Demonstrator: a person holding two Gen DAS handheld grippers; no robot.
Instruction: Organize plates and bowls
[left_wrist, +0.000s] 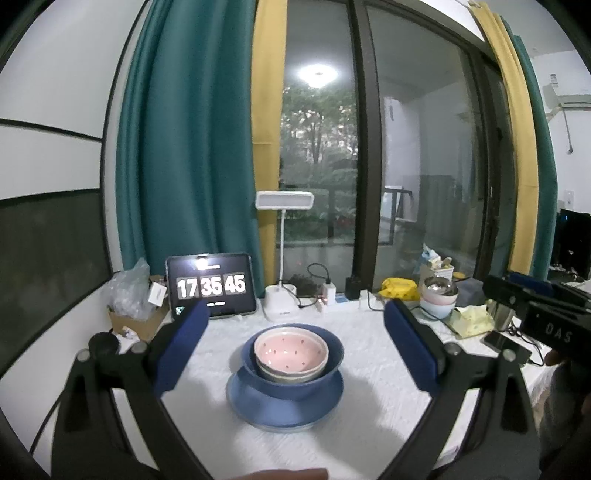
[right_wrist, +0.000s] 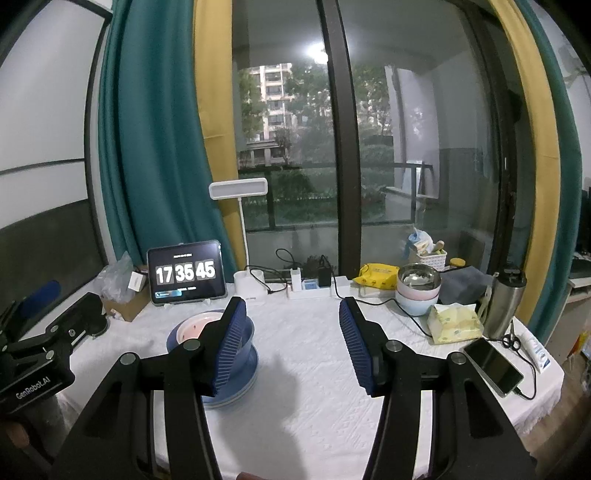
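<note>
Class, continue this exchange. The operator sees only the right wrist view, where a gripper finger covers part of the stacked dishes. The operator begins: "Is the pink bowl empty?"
Observer: Yes. The pink bowl holds nothing and sits nested in the blue bowl.
Operator: Is its inside plain?
Observer: No, small red specks are scattered across it.
Operator: Is the left gripper touching the stack?
Observer: No. The left gripper is open, its pads clear of the dishes on both sides.

A table (left_wrist: 388, 398) under a white textured cloth carries a blue plate (left_wrist: 284, 406) at its middle; along the back stand a tablet clock (left_wrist: 211, 288), white lamp (left_wrist: 280, 302), stacked bowls (right_wrist: 417, 291), tissue pack (right_wrist: 456, 323), phone (right_wrist: 493, 365)
</note>
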